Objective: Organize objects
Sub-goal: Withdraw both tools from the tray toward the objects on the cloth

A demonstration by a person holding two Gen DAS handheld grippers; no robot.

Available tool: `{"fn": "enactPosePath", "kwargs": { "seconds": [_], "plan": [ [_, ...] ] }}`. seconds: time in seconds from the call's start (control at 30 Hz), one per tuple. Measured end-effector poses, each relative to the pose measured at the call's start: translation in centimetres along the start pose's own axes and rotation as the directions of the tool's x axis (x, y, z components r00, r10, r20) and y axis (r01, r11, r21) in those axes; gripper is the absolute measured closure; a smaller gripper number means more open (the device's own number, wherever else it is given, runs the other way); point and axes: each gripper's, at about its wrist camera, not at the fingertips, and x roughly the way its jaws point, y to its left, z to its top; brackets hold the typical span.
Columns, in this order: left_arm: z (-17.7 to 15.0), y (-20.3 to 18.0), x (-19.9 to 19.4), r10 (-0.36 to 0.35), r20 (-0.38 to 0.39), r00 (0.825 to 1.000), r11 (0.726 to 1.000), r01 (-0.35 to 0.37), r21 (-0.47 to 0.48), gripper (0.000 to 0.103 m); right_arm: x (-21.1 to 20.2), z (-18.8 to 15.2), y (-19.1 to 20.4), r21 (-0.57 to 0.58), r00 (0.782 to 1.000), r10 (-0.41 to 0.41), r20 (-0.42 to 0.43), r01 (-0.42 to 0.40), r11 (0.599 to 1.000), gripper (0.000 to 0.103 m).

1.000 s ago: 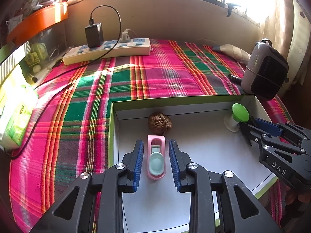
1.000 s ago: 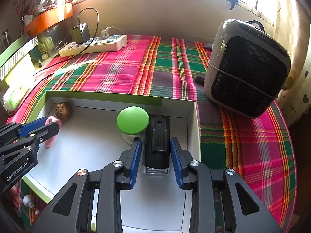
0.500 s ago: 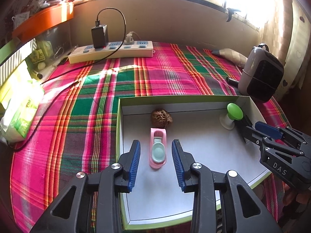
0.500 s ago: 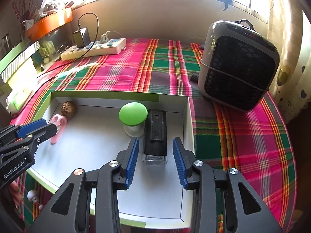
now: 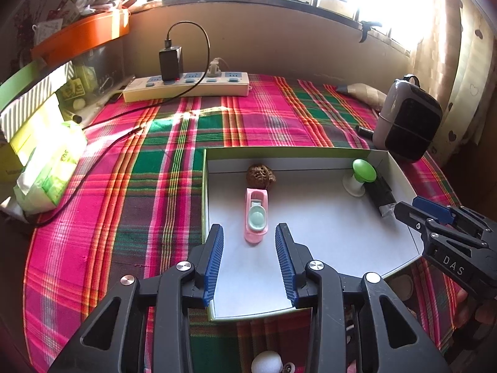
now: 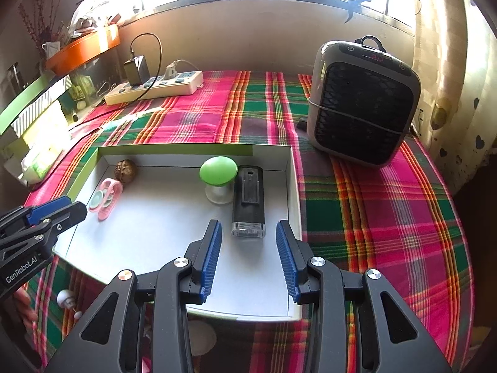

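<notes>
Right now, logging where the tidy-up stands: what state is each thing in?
left gripper: open, empty, jaws just opened
right gripper: open, empty
pink toy: lying flat in box
walnut: in box, beside the toy
green-capped piece: upright in box
black device: lying flat in box
box: open, lidless
charger: plugged into power strip
</notes>
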Motion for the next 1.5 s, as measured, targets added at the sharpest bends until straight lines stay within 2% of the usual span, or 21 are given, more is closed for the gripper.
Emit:
{"fn": "enactPosePath", "kwargs": {
  "seconds": [0.27,0.37,0.9,1.07,1.17,1.27,1.33,1.5],
  "plan": [
    [-1.0,0.5,-1.7,-0.007,0.02,1.0,1.0,0.007,-0.011,0.07,-1.5,-1.0,0.1,0.01,1.0,0.01,0.023,-0.01,1.0,0.065],
    [-1.6,0.7,-2.4,0.011,0.035,0.999,1.0,-0.01,-0.019,0.069,-2.0,-1.5,0.1,0.009,1.0,0.013,0.028,-0.013,1.0,0.065],
    [-4.7,2.3,-4.8,-0.014,0.053,0.999,0.998,0.017,-0.057,0.067,-4.7,-4.5,0.6,0.015,0.997,0.043,0.062,-0.044,0.999,0.065],
    [-6.1,2.3,-4.7,-0.059,0.021,0.998,0.996,0.061,-0.062,0.065,-5.9,-5.6,0.7,0.012,0.995,0.059,0.075,-0.06,0.998,0.065],
    [-6.6,2.1,-4.5,-0.114,0.0,0.993,0.991,0.114,-0.076,0.064,-6.4,-6.4,1.0,0.009,0.994,0.072,0.078,-0.073,0.997,0.065],
    [-7.0,1.8,-4.5,-0.124,-0.007,0.992,0.99,0.123,-0.068,0.063,-7.2,-7.2,1.8,-0.007,0.992,0.094,0.088,-0.094,0.996,0.064],
    [-7.3,1.5,-4.4,-0.141,-0.018,0.99,0.988,0.139,-0.064,0.062,-7.4,-7.6,2.2,-0.013,0.99,0.107,0.088,-0.106,0.994,0.057],
    [-8.0,1.0,-4.1,-0.142,-0.032,0.989,0.989,0.141,-0.043,0.061,-8.1,-8.4,3.0,-0.029,0.989,0.112,0.096,-0.11,0.994,0.057]
  ]
}}
